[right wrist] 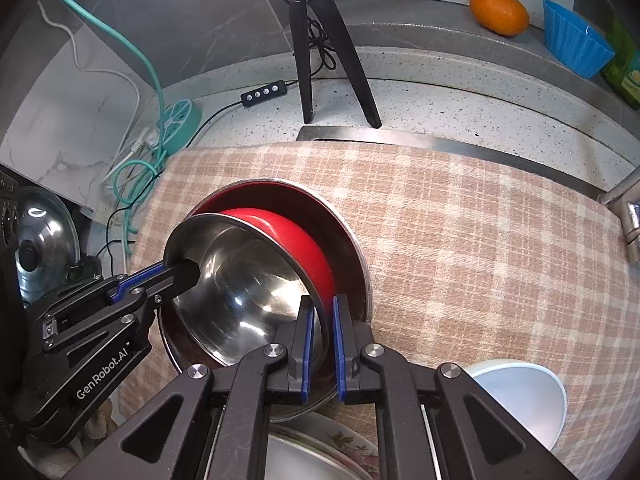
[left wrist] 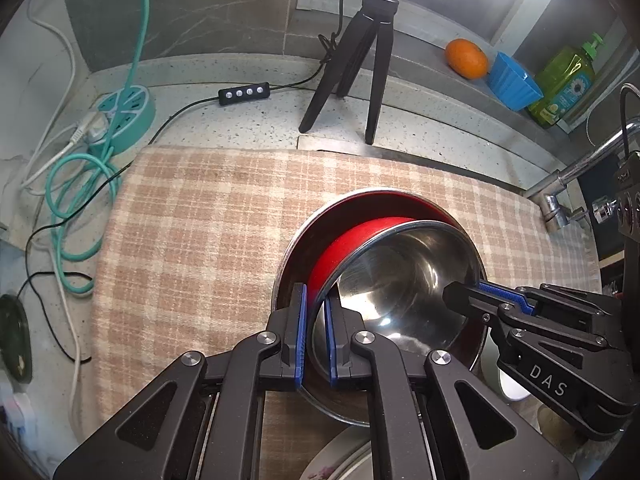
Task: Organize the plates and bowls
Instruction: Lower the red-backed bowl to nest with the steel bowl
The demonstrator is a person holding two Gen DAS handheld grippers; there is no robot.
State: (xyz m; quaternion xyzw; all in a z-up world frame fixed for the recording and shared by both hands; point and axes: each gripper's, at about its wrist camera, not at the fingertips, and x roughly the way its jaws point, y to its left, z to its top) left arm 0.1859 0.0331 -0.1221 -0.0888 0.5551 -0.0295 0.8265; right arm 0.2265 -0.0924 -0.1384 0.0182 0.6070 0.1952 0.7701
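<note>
**Two grippers on one red bowl**

Over the checked cloth (left wrist: 192, 240), in the left wrist view, the left gripper (left wrist: 316, 332) is closed narrowly on the rim of a tilted red bowl (left wrist: 400, 280) with a steel inside. One blue-padded finger lies against the red outer wall, the other inside the bowl. This bowl sits tipped inside a larger steel bowl (left wrist: 292, 248), which rests on the cloth. The right gripper (left wrist: 464, 298) comes in from the right and pinches the opposite rim of the red bowl, one finger inside and one outside. A floral plate (left wrist: 332, 460) shows at the bottom edge. Behind the cloth, on the speckled counter (left wrist: 248, 124), stand a black tripod (left wrist: 360, 64), a teal power strip (left wrist: 128, 116) and, further right, an orange (left wrist: 467, 58), a blue cup (left wrist: 514, 82) and a green soap bottle (left wrist: 564, 80). A tap (left wrist: 576, 176) stands at the right.

In the right wrist view, the right gripper (right wrist: 322, 344) clamps the near rim of the red bowl (right wrist: 288, 232), its fingers close together on either side of the wall. The left gripper (right wrist: 192, 270) grips the far left rim. The larger steel bowl (right wrist: 348, 240) surrounds the red one. A pale blue bowl (right wrist: 528, 396) lies on the cloth (right wrist: 480, 240) at lower right, and the floral plate (right wrist: 344, 440) shows below the fingers.
</note>
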